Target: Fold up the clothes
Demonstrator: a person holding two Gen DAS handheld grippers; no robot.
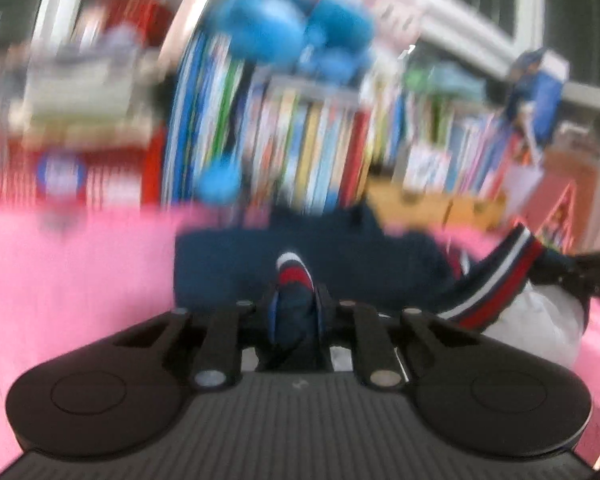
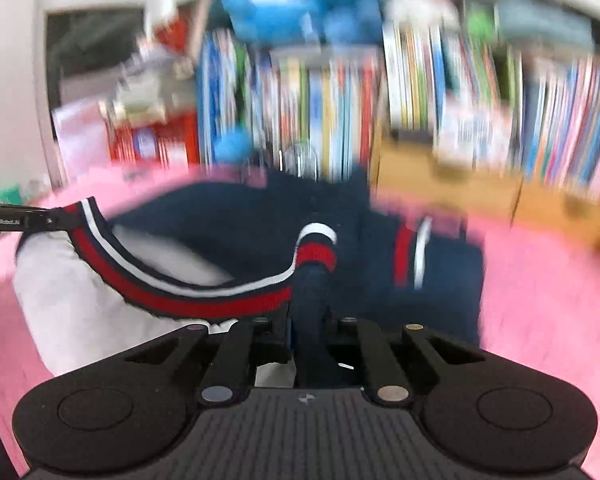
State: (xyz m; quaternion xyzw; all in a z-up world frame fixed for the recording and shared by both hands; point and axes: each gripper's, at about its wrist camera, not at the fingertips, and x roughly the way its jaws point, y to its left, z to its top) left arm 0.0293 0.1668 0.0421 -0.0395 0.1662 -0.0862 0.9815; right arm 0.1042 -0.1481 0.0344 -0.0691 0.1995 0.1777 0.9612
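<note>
A: Where is the garment?
B: The navy garment (image 2: 260,224) lies on the pink bed cover (image 1: 68,280), reaching its far edge, with its striped hem (image 2: 204,300) lifted. One garment, two tongs.
A: The tongs?
B: The left gripper (image 1: 294,312) is clamped on the striped hem; the right gripper (image 2: 310,320) pinches the same hem further along. White lining (image 2: 80,300) shows beneath.
A: Room to move?
B: Bare pink cover lies on both sides. Past the far edge a bookshelf (image 2: 340,120) is packed with books, too blurred to count.
</note>
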